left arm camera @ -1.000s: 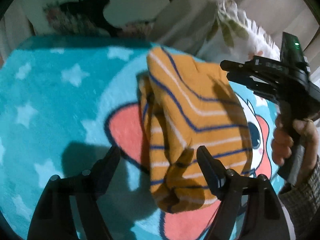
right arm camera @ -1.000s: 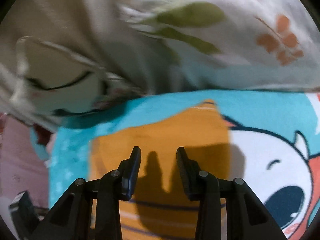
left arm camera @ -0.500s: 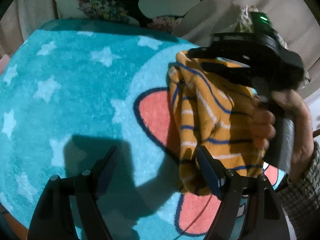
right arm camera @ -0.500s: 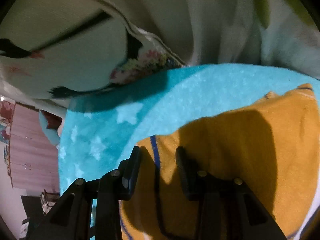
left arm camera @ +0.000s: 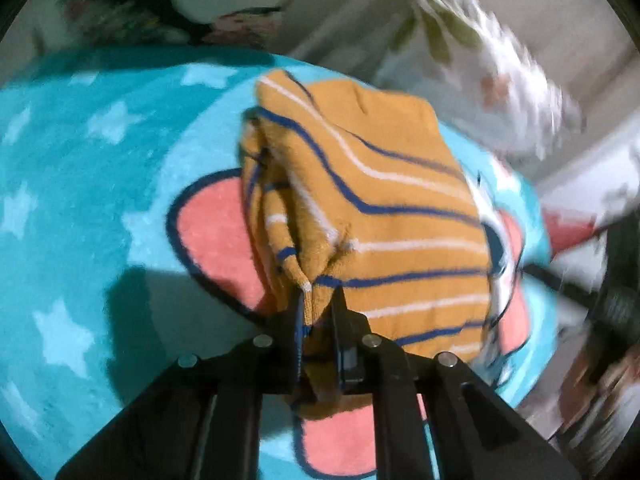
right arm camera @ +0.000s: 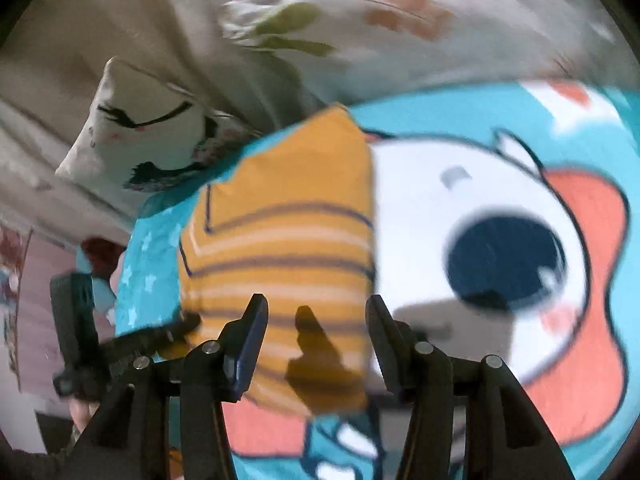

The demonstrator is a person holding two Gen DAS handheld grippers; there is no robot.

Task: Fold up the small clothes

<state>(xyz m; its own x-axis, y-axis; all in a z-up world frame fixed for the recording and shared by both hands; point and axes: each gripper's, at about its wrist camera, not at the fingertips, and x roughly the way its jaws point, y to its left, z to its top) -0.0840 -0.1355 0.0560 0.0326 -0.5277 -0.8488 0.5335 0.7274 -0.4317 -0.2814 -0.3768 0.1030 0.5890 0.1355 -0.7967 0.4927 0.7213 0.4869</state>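
Observation:
An orange garment with blue and white stripes point(left arm camera: 384, 216) lies folded on a turquoise cartoon rug point(left arm camera: 80, 184). My left gripper point(left arm camera: 318, 300) is shut on the garment's near left corner, with the cloth bunched between its fingers. In the right wrist view the same garment point(right arm camera: 288, 240) lies ahead and to the left. My right gripper point(right arm camera: 316, 316) is open and empty above the garment's near right edge. The left gripper also shows in the right wrist view point(right arm camera: 160, 334), at the garment's left edge.
White floral bedding point(right arm camera: 400, 32) and a printed pillow point(right arm camera: 140, 148) lie beyond the rug's far edge. The rug shows a white cartoon face with a dark eye point(right arm camera: 504, 260) right of the garment. A dark object point(left arm camera: 616, 312) sits blurred at the far right.
My left gripper has closed on the garment's near corner. My right gripper has opened, let go of the garment and drawn back to the right.

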